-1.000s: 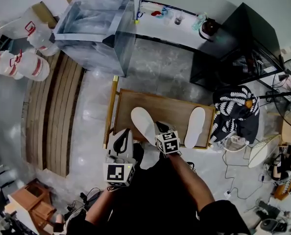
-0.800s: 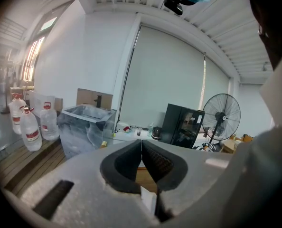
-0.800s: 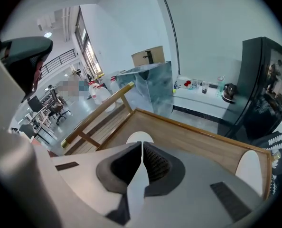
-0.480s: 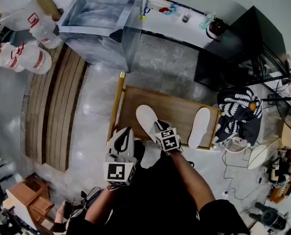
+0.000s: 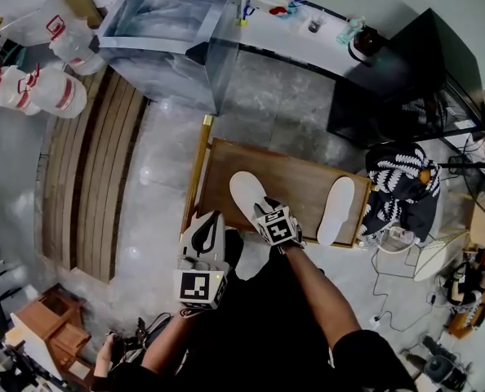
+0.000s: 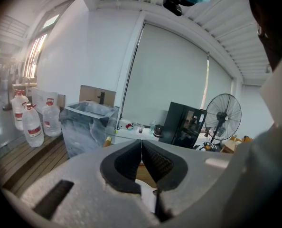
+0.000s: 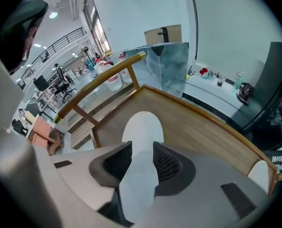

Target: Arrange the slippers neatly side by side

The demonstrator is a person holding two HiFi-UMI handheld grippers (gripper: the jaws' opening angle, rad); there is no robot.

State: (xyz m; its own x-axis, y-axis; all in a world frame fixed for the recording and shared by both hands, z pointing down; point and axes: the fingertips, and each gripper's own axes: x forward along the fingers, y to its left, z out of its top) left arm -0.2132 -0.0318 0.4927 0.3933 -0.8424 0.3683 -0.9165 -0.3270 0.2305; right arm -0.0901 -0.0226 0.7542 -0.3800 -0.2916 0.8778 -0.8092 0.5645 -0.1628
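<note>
Slippers, two of them and both flat, white and thin, lie on the wooden tabletop (image 5: 295, 178) in the head view. The near slipper (image 5: 244, 190) stretches away ahead of the right hand-held gripper (image 5: 261, 209), with its heel end at the jaws. The far slipper (image 5: 337, 209) lies well apart to that gripper's right, by the tabletop's edge, so the pair is not yet side by side. The left hand-held gripper (image 5: 214, 220) hangs just left of the right one, off the tabletop's near corner, and touches neither slipper.

In the left gripper view its jaws are pressed together with nothing between them.

In the right gripper view the jaws have just been opening and now stand apart. The near slipper's heel end sits loosely between the pads (image 7: 168, 161), and its toe rests on the wood ahead.

Such slippers look light, soft and floppy. One lifted by a single end would likely droop, though it should slide easily on smooth wood. The narrow heel suits these jaws, and a pinch across it, kept low, seems the safest hold
</note>
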